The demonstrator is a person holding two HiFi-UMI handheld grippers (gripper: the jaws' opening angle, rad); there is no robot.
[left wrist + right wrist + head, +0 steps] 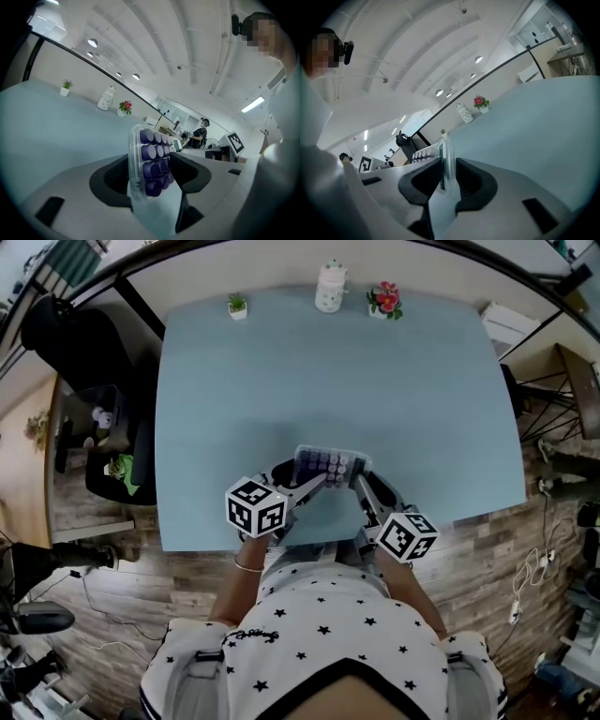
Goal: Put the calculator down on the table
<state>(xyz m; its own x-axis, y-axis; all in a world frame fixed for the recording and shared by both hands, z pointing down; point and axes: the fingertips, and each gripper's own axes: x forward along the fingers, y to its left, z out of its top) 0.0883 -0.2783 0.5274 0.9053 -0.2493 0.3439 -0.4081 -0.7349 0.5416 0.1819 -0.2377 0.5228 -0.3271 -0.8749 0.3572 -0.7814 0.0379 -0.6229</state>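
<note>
A clear calculator [328,466] with purple keys hangs just above the light blue table [412,409], near its front edge. My left gripper [317,480] is shut on its left end. My right gripper [360,482] is shut on its right end. In the left gripper view the calculator [151,161] stands on edge between the dark pads of the left gripper [152,168], keys facing the right pad. In the right gripper view only the thin clear rim of the calculator [444,161] shows, pinched in the right gripper [447,173].
Along the table's far edge stand a small green plant [237,306], a white jar [330,287] and a pot of red flowers [385,300]. A black chair [103,427] stands left of the table. Cables lie on the wood floor at right [534,568].
</note>
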